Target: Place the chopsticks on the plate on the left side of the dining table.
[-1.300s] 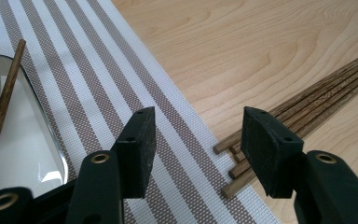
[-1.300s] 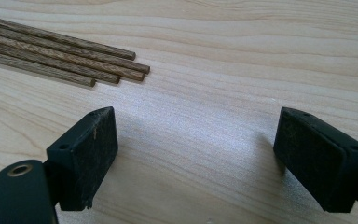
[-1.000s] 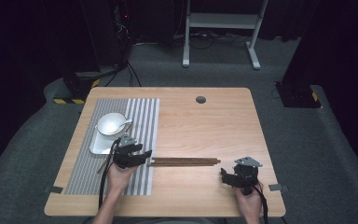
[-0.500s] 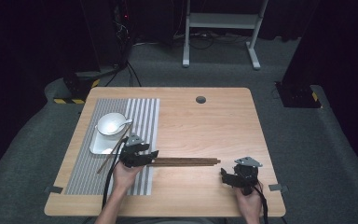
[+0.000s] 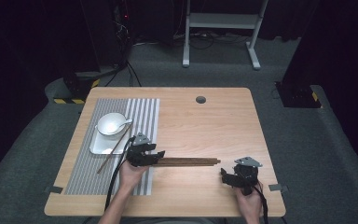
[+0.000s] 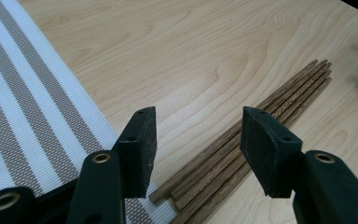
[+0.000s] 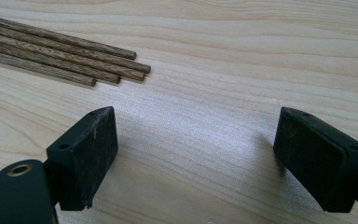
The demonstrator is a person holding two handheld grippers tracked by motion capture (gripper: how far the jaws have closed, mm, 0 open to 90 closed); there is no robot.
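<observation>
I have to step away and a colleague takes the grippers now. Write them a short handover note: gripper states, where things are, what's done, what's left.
Left gripper: open, its fingers straddling the near ends of the chopstick bundle without pressing on it.
Right gripper: open and empty, low over bare table just short of the bundle's far ends.
Things: the bundle lies flat on the wood, one end at the edge of the striped placemat. On the mat sit a white dish with a bowl and spoon, plus one chopstick leaning on the dish.
Done: one chopstick set by the dish.
Left: probably closing on a chopstick and placing it there.
</observation>
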